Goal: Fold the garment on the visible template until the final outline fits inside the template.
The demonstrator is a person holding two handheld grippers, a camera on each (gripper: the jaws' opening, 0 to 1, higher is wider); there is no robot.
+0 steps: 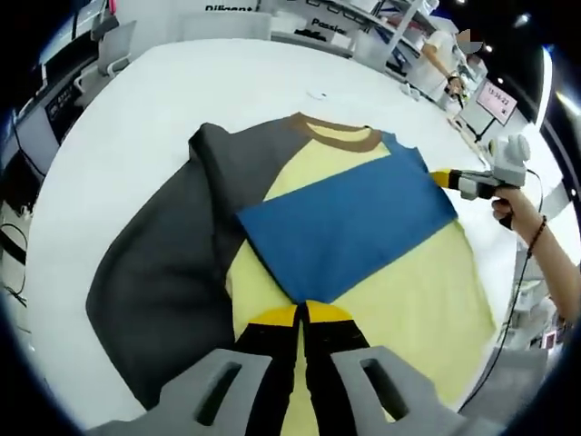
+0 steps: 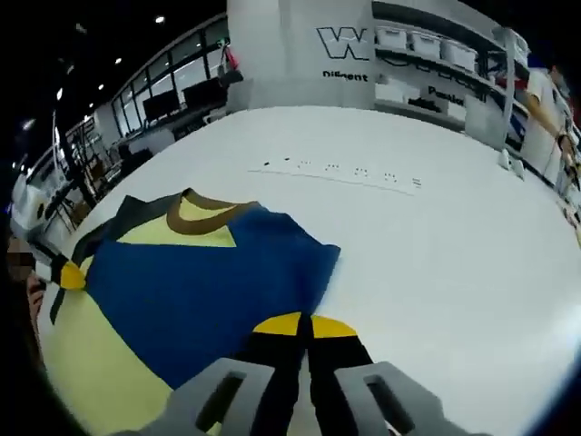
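Down at the bottom of the left gripper view, the left gripper point(image 1: 301, 313) has its yellow-tipped jaws pressed together on the near corner of the blue sleeve point(image 1: 349, 225), which is folded across the yellow body of the shirt point(image 1: 427, 300). Beyond it the brown collar point(image 1: 340, 134) lies at the far end, and the grey sleeve point(image 1: 168, 263) spreads flat to the left on the white table point(image 1: 209, 82). At the right of that view the right gripper point(image 1: 442, 178) grips the sleeve's far corner, a hand point(image 1: 513, 207) behind it. In the right gripper view, the right gripper point(image 2: 302, 323) likewise has its jaws closed on the blue sleeve's point(image 2: 200, 291) edge, with the collar point(image 2: 198, 214) to the left and a faint dotted line point(image 2: 340, 171) across the table point(image 2: 436, 236) beyond. I cannot make out a template under the garment
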